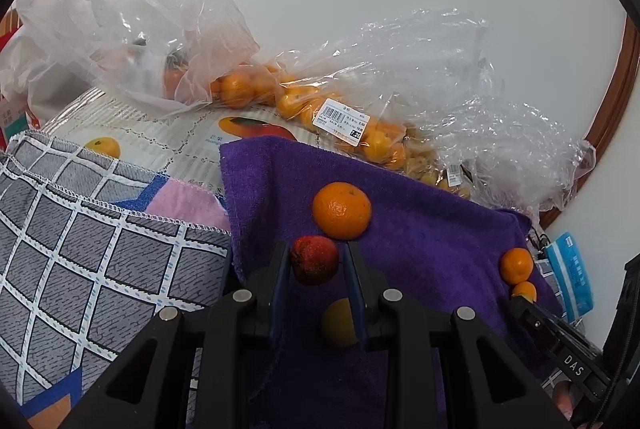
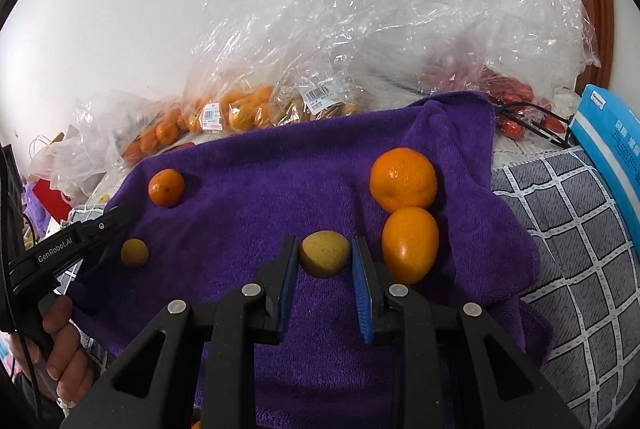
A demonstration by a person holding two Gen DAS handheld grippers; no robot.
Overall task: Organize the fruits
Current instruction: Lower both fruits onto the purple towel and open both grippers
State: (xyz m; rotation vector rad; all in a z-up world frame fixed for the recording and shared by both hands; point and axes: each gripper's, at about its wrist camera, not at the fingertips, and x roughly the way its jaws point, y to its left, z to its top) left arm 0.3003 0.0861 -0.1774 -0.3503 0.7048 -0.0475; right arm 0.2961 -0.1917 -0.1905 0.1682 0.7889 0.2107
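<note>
- A small red fruit [image 1: 314, 265] sits between the fingers of the left gripper [image 1: 316, 249], whose jaws look closed on its sides. It is poised over the near left part of a purple towel [image 1: 420, 229].
- A speckled yellow-green fruit [image 2: 324, 253] fills the gap of the right gripper [image 2: 325, 245], pinched between the blue pads [image 2: 362, 281] low over the middle of the towel. Whether it is clear of the cloth cannot be told.
- Loose fruit lies in rough groups. A large orange [image 2: 403, 179] touches an oval orange [image 2: 410, 244] at the right. A mandarin [image 2: 166, 187] lies at the far left and a small yellow fruit [image 2: 134, 252] at the near left, below the left gripper.
- The step in hand appears to be setting each held fruit among its kind. The yellow-green one probably belongs beside the small yellow fruit, and the red one has no match on the towel.
- To do it well, lower each fruit until it rests on the pile before the jaws part, since round fruit will roll. Keep the right fingers off the oval orange just beside them, and keep the two grippers from crossing.
- Clear bags of fruit [image 1: 340, 117] line the far edge against the wall. A checked cloth [image 1: 80, 249] lies at the left, and a person's hand [image 2: 64, 361] grips the left handle.
</note>
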